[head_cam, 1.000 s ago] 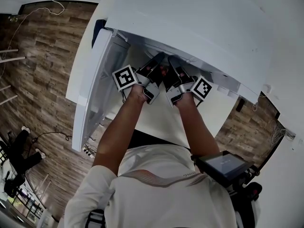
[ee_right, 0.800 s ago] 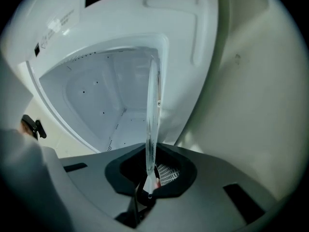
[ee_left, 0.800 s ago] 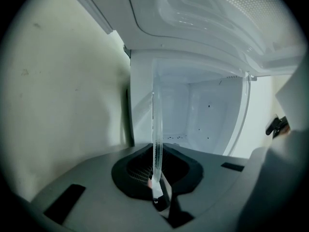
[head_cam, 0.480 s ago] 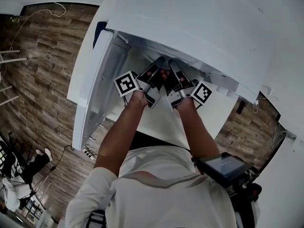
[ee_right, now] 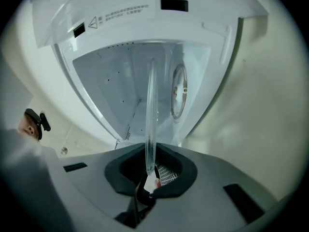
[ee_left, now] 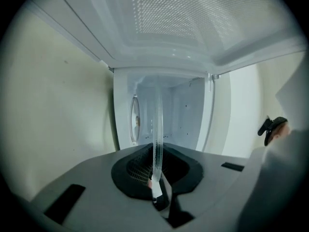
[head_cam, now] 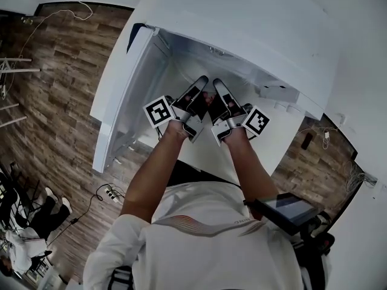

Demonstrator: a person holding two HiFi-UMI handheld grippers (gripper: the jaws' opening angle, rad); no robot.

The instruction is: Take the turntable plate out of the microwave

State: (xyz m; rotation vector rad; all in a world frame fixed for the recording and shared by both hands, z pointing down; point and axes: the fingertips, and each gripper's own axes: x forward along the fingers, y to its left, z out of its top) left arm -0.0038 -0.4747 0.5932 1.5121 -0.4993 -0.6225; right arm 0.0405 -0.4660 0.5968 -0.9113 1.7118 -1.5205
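Observation:
The clear glass turntable plate [ee_left: 157, 129] shows edge-on as a thin translucent strip in both gripper views, reaching from the jaws into the white microwave cavity [ee_left: 183, 115]. My left gripper [ee_left: 157, 187] is shut on its rim. My right gripper [ee_right: 150, 175] is shut on the same plate [ee_right: 150, 110] beside it. In the head view the left gripper [head_cam: 201, 82] and right gripper [head_cam: 216, 84] sit close together at the mouth of the microwave [head_cam: 242, 29]. The glass itself is hard to make out there.
The microwave door [head_cam: 121, 113] hangs open at the left. The microwave stands on a white counter [head_cam: 205, 156]. A round fitting sits in the cavity's side wall [ee_right: 178, 91]. A power strip [head_cam: 109, 192] lies on the wood floor.
Both grippers have risen slightly together, still shut on the plate. More of the cavity shows in the head view now.

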